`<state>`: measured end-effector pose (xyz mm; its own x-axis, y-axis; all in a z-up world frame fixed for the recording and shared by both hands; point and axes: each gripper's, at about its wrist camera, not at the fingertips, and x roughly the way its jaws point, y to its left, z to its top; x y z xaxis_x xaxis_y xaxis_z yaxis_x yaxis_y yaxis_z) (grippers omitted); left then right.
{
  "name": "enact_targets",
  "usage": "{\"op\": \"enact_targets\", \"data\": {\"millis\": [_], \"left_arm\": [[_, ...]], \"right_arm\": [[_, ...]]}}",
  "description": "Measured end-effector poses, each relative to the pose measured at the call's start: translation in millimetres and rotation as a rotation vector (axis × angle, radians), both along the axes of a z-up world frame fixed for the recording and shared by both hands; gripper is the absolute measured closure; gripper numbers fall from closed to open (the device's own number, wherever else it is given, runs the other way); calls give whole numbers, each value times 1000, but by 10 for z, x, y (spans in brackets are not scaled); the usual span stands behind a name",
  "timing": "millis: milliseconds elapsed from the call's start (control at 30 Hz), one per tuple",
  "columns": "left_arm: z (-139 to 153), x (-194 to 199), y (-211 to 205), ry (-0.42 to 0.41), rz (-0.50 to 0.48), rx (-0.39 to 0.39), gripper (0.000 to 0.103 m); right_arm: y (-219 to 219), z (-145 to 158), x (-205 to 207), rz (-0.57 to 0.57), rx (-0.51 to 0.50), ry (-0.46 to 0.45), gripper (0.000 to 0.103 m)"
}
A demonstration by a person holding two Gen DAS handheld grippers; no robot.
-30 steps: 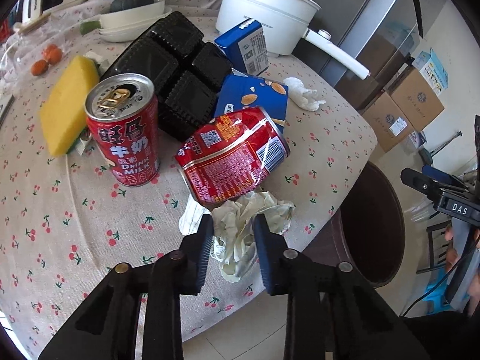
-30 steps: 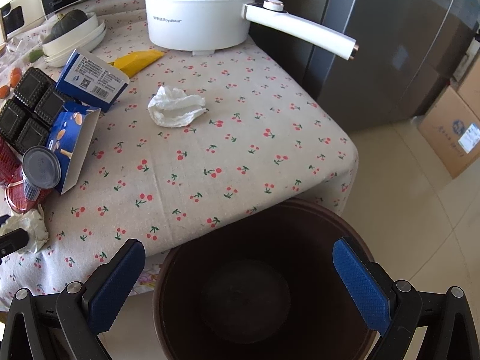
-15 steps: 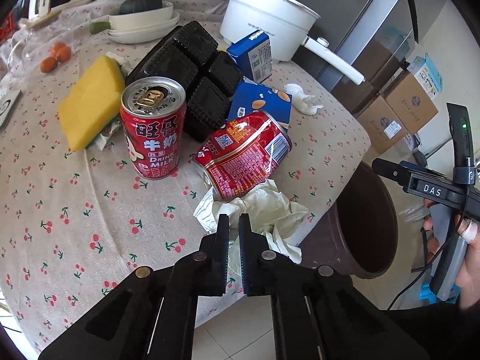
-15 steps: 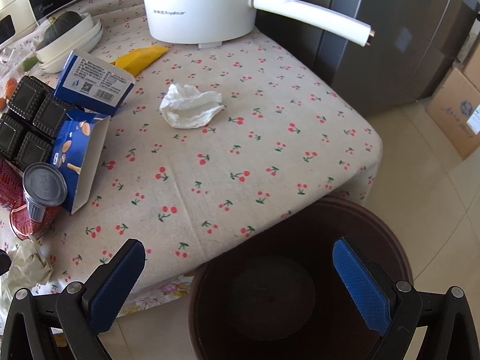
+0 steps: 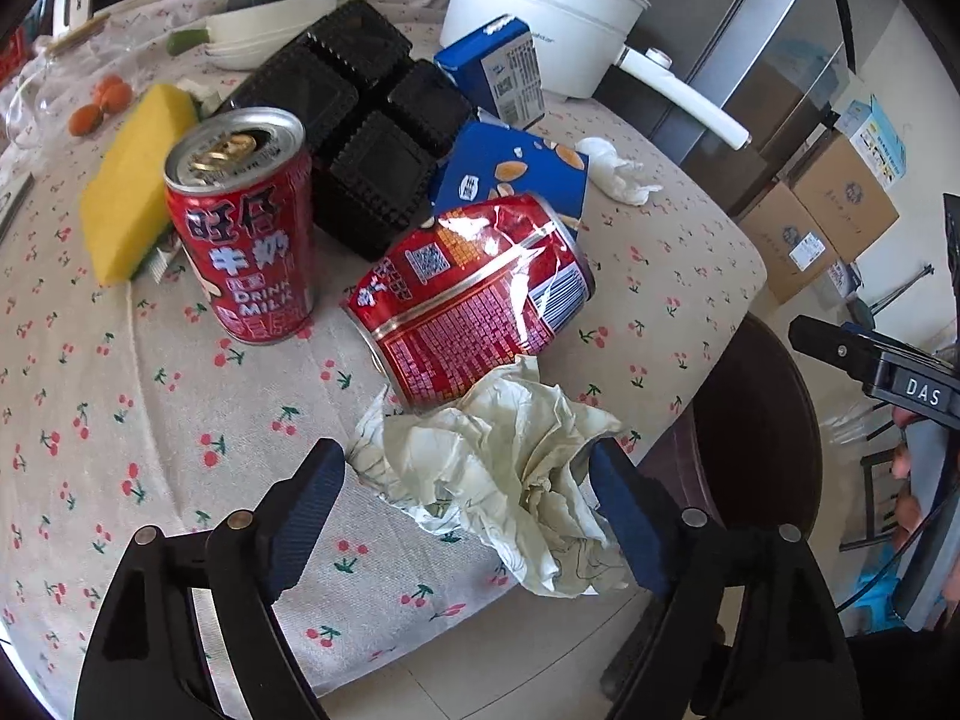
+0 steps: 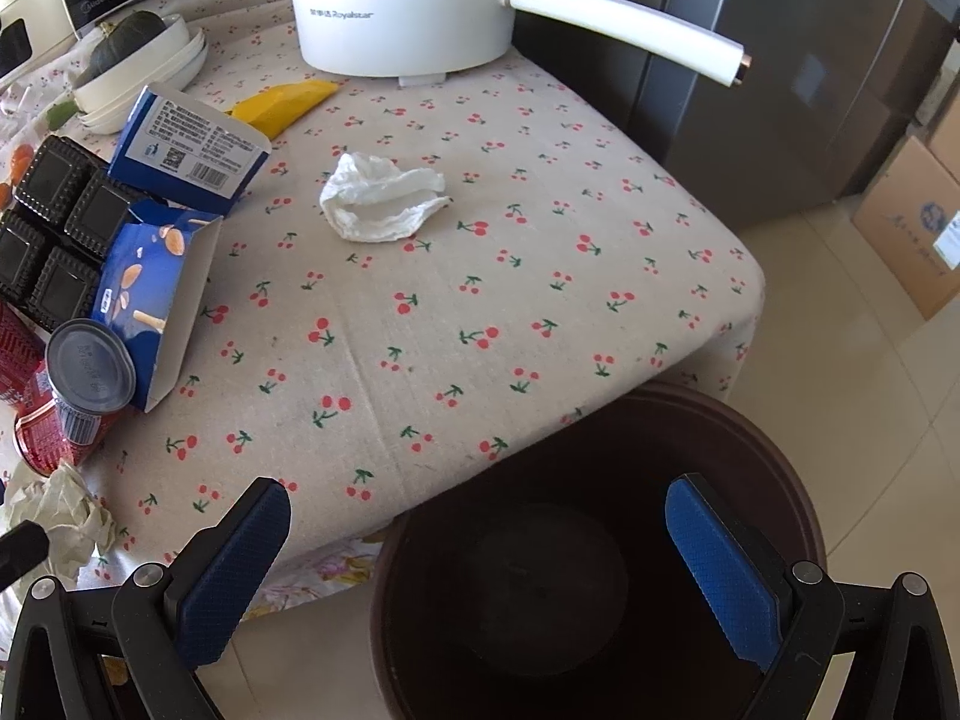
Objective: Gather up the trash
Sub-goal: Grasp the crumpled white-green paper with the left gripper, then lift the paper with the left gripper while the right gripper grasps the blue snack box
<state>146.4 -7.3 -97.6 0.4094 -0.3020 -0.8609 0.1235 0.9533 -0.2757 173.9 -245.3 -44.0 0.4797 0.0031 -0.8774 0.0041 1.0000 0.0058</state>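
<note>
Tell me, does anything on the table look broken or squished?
Yes. The red drink can lying on its side beside the upright one is dented and crumpled, and a crumpled paper wad hangs over the table edge.

We see a crumpled pale tissue (image 5: 510,468) at the table's near edge, partly overhanging it. Just beyond, touching it, a dented red can (image 5: 474,294) lies on its side. Left of that stands an opened red milk can (image 5: 243,222), upright. A dark brown bin (image 6: 600,546) sits on the floor, right of the table, seemingly empty.
</note>
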Motion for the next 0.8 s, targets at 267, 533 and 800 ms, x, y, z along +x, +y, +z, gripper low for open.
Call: {"op": "enact_targets", "data": {"millis": [267, 533, 800], "left_arm": [[-76, -54, 78, 29, 72, -21, 47], [60, -248, 354, 6, 70, -34, 72], [345, -391, 703, -47, 126, -52, 73]], "right_arm": [[-136, -14, -42, -13, -2, 6, 0], [-158, -11, -56, -18, 3, 7, 0], [170, -16, 131, -12, 77, 15, 0]]}}
